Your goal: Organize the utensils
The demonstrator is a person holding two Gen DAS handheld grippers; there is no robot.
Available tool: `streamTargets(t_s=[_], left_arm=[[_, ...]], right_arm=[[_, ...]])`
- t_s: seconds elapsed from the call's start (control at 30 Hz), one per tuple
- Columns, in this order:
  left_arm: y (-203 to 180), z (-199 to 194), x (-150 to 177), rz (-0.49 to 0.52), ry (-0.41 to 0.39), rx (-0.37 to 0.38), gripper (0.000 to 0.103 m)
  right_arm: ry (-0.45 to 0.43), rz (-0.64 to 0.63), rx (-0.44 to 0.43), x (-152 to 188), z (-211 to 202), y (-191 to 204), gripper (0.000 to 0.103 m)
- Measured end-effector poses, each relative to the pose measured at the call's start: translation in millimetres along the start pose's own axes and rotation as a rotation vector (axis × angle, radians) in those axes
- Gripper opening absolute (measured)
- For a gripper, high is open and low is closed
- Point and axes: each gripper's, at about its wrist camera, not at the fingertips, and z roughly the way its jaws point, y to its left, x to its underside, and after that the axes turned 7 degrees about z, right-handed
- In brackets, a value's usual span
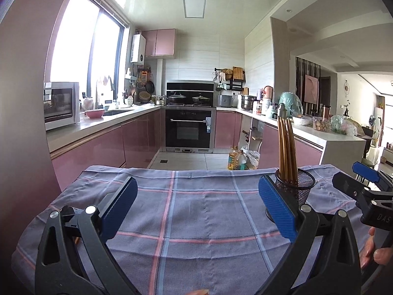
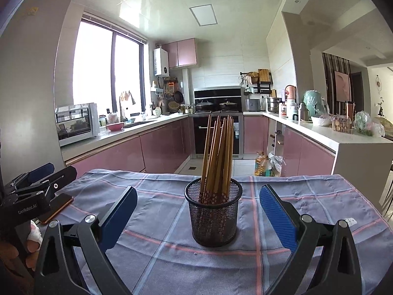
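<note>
A black mesh cup [image 2: 213, 217] stands upright on the checked cloth [image 2: 152, 253] and holds several brown chopsticks [image 2: 218, 152] that lean slightly. My right gripper [image 2: 197, 212] is open and empty, its blue pads either side of the cup and a little nearer than it, not touching. In the left wrist view the same cup [image 1: 297, 185] with the chopsticks [image 1: 286, 147] stands just behind the right pad. My left gripper [image 1: 197, 207] is open and empty over bare cloth [image 1: 196, 221], left of the cup.
A phone with an orange edge [image 2: 57, 207] lies on the cloth at the left, by the left gripper's body [image 2: 32, 194]. The right gripper's body [image 1: 368, 196] shows at the right. Beyond the table's far edge are pink kitchen cabinets, an oven and oil bottles [image 2: 261, 166] on the floor.
</note>
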Motion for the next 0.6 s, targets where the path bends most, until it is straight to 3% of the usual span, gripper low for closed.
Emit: streamTargets(t_s=[0.6], left_arm=[[-2,-13,-3,0.008,-0.043,-0.025,0.097]], right_arm=[[-0.052,-0.014,0.018,0,-14,8,0.097]])
